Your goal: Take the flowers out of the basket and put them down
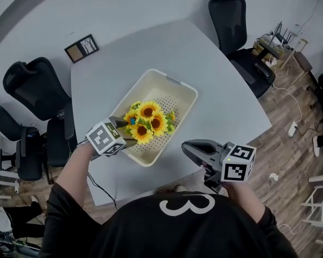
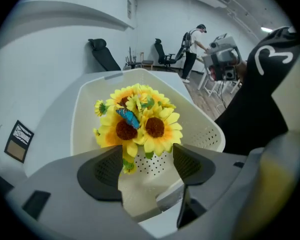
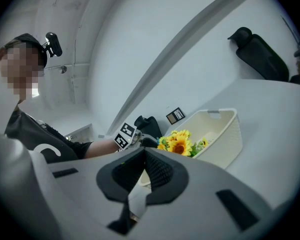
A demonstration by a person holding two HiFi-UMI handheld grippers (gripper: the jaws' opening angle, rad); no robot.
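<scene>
The left gripper (image 2: 147, 156) has its jaws spread wide with nothing pressed between them. Through the gap, the left gripper view shows the perforated floor and near rim of the cream plastic basket (image 2: 210, 134). Just beyond the jaw tips stands the bunch of artificial sunflowers (image 2: 140, 121), a small blue butterfly (image 2: 127, 117) pinned among the heads. The lowest petals hang close to the left jaw, though I cannot tell whether they touch it. The gripper is tilted steeply down over the basket's near end, and the flowers lie inside the basket at that same end. The right gripper (image 3: 144, 154) has its jaws closed together on nothing and is held level near the person's body, well apart from the basket. The basket sits on the white tabletop (image 1: 220, 101), with a small framed picture (image 1: 82, 48) lying at the far corner and black office chairs (image 1: 35, 85) around it. This reads as the reach-in before the first grasp, with nothing yet lifted. The next move likely calls for lowering the open jaws around the stems below the heads and closing gently, so the bunch lifts out as one over the rim.
</scene>
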